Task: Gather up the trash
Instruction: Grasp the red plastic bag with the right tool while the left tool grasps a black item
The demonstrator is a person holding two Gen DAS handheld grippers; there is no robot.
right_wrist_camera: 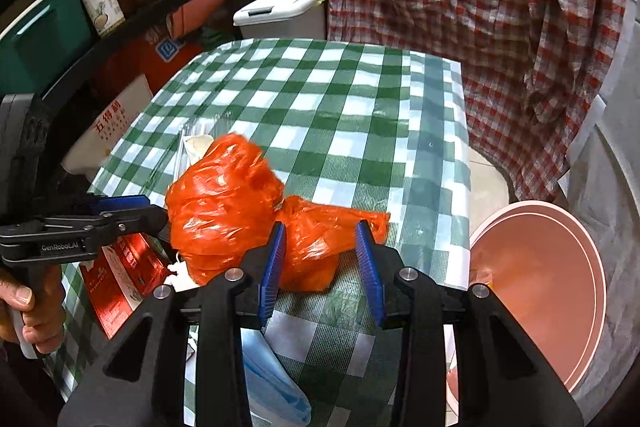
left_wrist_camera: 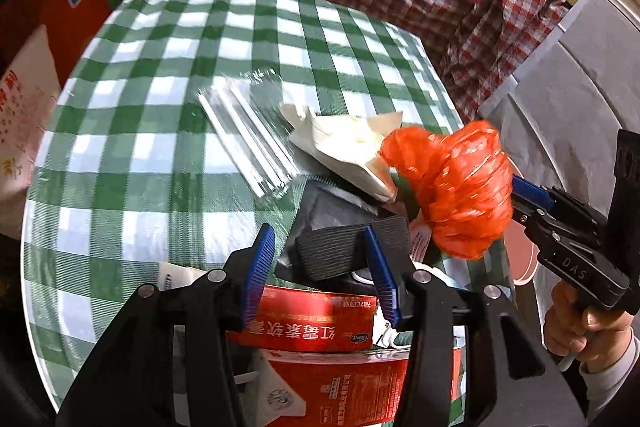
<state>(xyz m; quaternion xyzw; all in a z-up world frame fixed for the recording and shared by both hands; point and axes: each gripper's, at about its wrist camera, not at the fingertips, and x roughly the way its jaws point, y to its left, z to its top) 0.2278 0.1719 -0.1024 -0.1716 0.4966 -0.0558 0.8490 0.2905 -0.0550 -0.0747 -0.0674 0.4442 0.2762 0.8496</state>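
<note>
Left gripper [left_wrist_camera: 320, 247] hangs half open over the trash pile, blue pads apart; a black ridged block [left_wrist_camera: 352, 247] sits between them, contact unclear. Red carton [left_wrist_camera: 316, 323] lies under it, partly hidden. Right gripper [right_wrist_camera: 322, 251] is parted too, straddling the tail of the orange plastic bag [right_wrist_camera: 224, 203]; whether the pads press the bag is hard to tell. Crumpled white paper [left_wrist_camera: 344, 147] and blurred clear wrap [left_wrist_camera: 248, 135] rest on the green checked tablecloth [left_wrist_camera: 160, 107]. The pink bin [right_wrist_camera: 548, 291] is cut off at the table's right.
</note>
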